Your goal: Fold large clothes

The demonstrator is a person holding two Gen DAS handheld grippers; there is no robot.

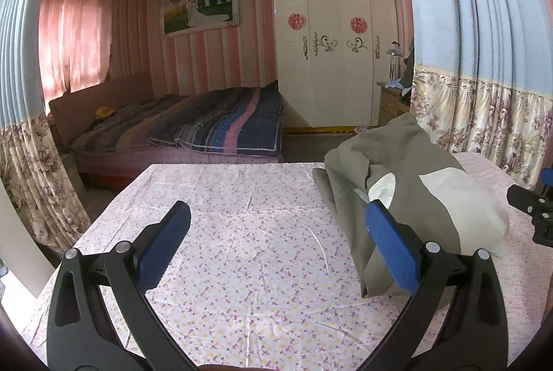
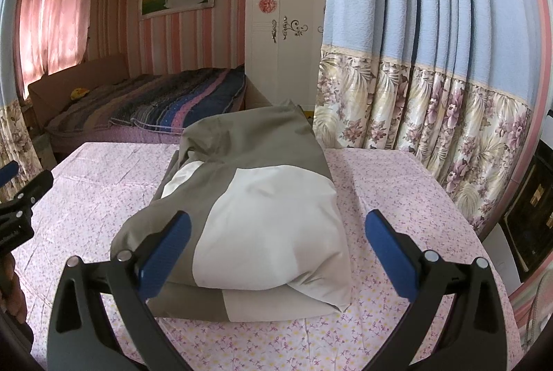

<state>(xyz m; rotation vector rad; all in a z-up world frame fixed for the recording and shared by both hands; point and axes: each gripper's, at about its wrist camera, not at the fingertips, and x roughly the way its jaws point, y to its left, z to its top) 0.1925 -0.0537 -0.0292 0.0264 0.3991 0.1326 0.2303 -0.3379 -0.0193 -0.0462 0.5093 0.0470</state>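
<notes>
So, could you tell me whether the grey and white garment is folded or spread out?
Folded: the garment lies as a compact layered bundle on the floral tablecloth.

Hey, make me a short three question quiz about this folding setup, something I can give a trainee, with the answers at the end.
1. True or false: the right tool is clamped on the grey and white garment.
2. Multiple choice: where does the garment lie on the floral tablecloth, seen from the left tool? A) to its left B) to its right C) hanging off the near edge
3. Fill in: behind the table, the far bed carries a ____ blanket.

Key: 1 false, both tools are open and hold nothing. 2 B. 3 striped.
</notes>
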